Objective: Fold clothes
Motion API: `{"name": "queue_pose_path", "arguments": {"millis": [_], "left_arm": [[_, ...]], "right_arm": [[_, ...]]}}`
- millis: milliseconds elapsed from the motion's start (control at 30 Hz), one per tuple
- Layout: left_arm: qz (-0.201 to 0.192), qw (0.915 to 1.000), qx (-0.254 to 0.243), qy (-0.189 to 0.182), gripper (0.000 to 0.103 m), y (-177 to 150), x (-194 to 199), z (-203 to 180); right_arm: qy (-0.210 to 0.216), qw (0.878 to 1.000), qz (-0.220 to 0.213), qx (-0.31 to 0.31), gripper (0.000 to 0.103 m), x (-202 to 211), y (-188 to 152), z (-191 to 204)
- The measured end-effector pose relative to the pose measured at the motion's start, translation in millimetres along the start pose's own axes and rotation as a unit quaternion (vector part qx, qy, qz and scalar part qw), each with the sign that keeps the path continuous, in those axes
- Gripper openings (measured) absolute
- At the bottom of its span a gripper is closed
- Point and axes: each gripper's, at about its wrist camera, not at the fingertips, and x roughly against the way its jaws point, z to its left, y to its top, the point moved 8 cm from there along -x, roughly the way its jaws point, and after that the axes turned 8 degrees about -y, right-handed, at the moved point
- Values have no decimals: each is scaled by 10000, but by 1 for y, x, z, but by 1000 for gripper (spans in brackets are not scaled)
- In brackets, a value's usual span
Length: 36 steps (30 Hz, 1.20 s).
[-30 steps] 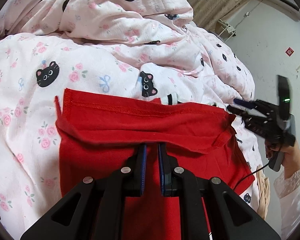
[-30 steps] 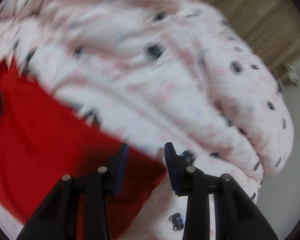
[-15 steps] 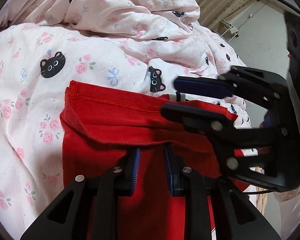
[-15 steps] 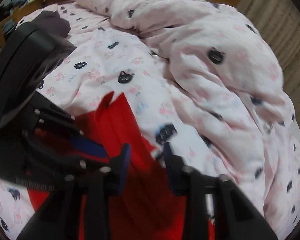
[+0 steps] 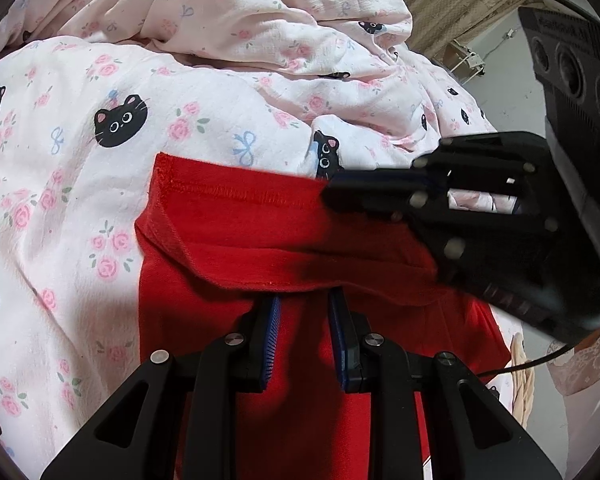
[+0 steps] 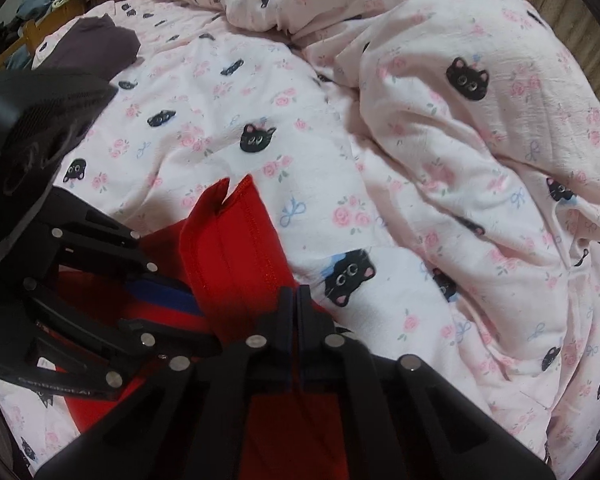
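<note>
Pink cat-print bedding [image 5: 204, 92] holds red garment [image 5: 260, 240] (hem folded over).

1. I'm over a bed [image 6: 228, 128] with a pink sheet printed with black cat faces and roses.
2. A crumpled duvet [image 6: 479, 92] in the same print is heaped on it.
3. A red garment [image 5: 236, 240] lies on the sheet, its hemmed edge folded back.
4. A dark purple garment [image 6: 92, 42] lies near the bed's far corner.

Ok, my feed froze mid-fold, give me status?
Right gripper shut on the red garment at its hem. Left gripper part open over the folded flap, not gripping. Nothing in the way on the bedding.
</note>
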Motion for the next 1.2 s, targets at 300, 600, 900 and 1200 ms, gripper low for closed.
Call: {"name": "queue_pose_path", "arguments": {"millis": [300, 600, 900, 1200], "left_arm": [[-51, 10000, 78, -35, 20, 4, 1, 4], [-93, 9998, 167, -63, 21, 8, 4, 7], [-94, 9998, 150, -39, 21, 8, 6, 7], [-117, 9997, 187, -40, 21, 11, 9, 12]], "right_arm": [[-562, 9979, -86, -306, 9, 2, 3, -27], [-1345, 9895, -477, 228, 32, 65, -64, -33], [-1245, 9890, 212, 766, 32, 59, -140, -26], [-1182, 9867, 627, 919, 9, 41, -148, -29]]}}
